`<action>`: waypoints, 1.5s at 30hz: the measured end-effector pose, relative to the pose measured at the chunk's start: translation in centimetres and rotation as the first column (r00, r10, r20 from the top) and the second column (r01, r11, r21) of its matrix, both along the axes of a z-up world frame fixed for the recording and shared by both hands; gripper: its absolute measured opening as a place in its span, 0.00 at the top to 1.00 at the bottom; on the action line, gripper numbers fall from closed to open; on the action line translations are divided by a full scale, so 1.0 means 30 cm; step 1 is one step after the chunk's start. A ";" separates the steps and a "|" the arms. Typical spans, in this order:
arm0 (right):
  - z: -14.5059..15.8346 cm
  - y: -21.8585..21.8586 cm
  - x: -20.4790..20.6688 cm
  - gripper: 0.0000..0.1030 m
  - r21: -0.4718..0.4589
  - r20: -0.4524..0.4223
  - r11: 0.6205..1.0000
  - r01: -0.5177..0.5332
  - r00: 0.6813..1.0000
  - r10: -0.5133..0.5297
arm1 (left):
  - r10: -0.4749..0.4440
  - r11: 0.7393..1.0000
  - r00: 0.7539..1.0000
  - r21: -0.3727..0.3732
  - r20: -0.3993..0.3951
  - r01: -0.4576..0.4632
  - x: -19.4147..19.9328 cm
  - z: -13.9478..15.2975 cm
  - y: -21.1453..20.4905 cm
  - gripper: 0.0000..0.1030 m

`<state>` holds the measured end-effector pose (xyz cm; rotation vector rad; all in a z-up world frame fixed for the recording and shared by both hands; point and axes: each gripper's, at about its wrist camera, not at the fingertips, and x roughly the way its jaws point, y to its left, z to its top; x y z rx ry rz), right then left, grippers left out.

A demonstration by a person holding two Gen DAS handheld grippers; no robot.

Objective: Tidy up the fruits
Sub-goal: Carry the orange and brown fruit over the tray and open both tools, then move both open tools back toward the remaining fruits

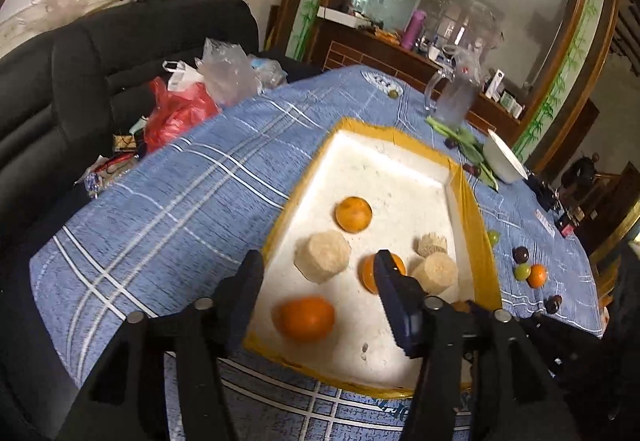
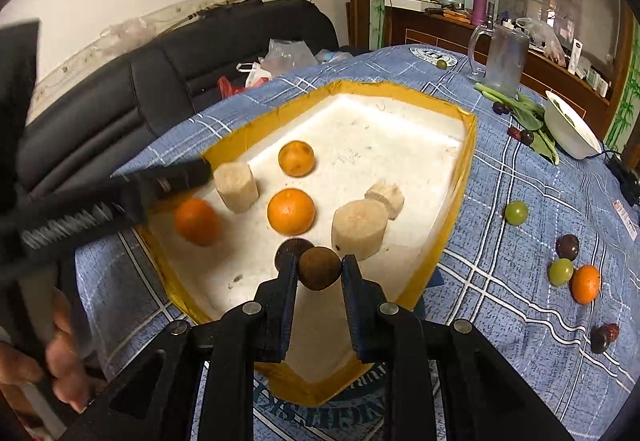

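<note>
A: Your right hand-held gripper point(image 2: 319, 268) – status?

B: Clamped on a small brown fruit point(image 2: 319, 267), pinched btwn both fingers, held over the near end of the foam tray point(image 2: 404, 145). Another dark fruit point(image 2: 289, 247) sits just behind it on the tray floor.

A: And your left hand-held gripper point(image 1: 316, 273)?

B: Jaws spread wide, nothing in them. Hovers over the tray's near-left corner; an orange point(image 1: 306, 318) lies btwn the fingers, not touched as far as I can tell.

A: Tray contents?

B: Three oranges, plus pale cut chunks point(image 2: 236, 185). Tray sits on the counter point(image 1: 180, 193), blue plaid cloth.

A: Loose fruit?

B: On the counter right of the tray: green grape point(image 2: 516, 212), dark plum point(image 2: 567, 246), a small orange point(image 2: 586, 283) touching another green one point(image 2: 560, 272).
</note>
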<state>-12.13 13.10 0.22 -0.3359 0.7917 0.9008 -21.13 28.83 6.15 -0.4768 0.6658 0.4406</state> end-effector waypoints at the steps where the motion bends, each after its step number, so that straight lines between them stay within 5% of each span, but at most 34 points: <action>1: -0.003 0.000 0.000 0.76 -0.001 -0.002 1.000 0.000 1.000 0.000 | 0.003 1.000 1.000 0.000 0.003 -0.003 -0.004 0.005 0.001 0.42; 4: -0.006 0.000 -0.005 0.72 -0.001 0.006 1.000 0.002 1.000 -0.002 | 0.004 1.000 1.000 0.002 0.006 -0.004 -0.007 0.014 -0.004 0.38; 8: 0.003 -0.009 -0.013 0.51 0.015 0.009 1.000 0.004 1.000 -0.004 | 0.015 1.000 1.000 0.019 -0.007 -0.015 -0.005 0.014 -0.014 0.34; 23: 0.066 -0.243 0.023 0.49 0.075 0.031 0.991 0.107 0.994 -0.109 | -0.068 0.957 0.994 0.277 -0.085 0.089 0.046 0.080 -0.271 0.25; 45: 0.078 -0.640 0.186 0.46 0.143 -0.037 0.932 0.334 0.942 -0.332 | -0.207 0.900 0.960 0.347 -0.191 0.263 0.151 0.062 -0.525 0.21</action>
